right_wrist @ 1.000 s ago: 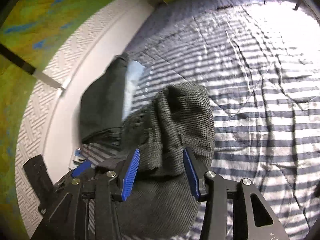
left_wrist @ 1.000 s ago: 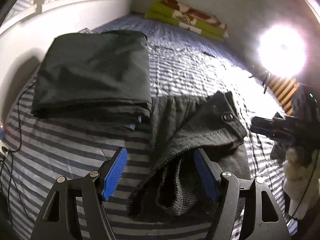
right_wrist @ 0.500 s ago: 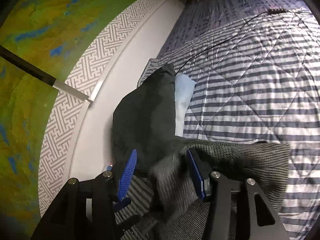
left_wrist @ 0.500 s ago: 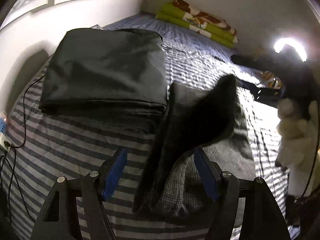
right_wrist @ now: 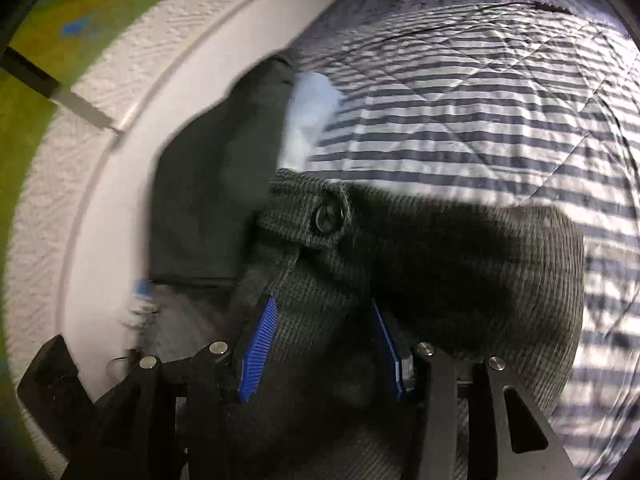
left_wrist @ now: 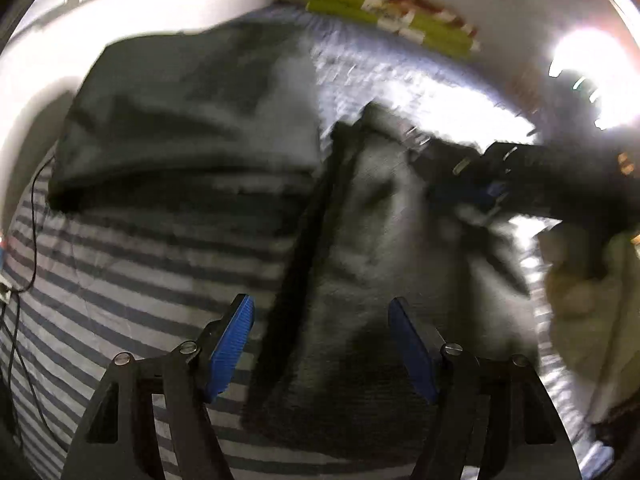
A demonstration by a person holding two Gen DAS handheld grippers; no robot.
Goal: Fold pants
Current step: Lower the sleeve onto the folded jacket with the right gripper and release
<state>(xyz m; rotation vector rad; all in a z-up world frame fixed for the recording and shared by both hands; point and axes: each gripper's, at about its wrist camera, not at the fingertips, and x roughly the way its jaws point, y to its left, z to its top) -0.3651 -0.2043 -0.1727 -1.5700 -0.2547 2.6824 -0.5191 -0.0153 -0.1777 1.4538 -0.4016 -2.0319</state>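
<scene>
ribbed grey pants clamped in right gripper, left gripper apart, striped quilt

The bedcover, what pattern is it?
The bedcover has dark blue and white stripes, clearest in the right wrist view.

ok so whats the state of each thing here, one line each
grey pants: bunched, waistband button fastened, partly lifted
left hand-held gripper: open, over the pants
right hand-held gripper: holds pants fabric between its jaws
dark cloth: folded, lying flat on the bed
striped bedcover: spread out, wrinkled
</scene>
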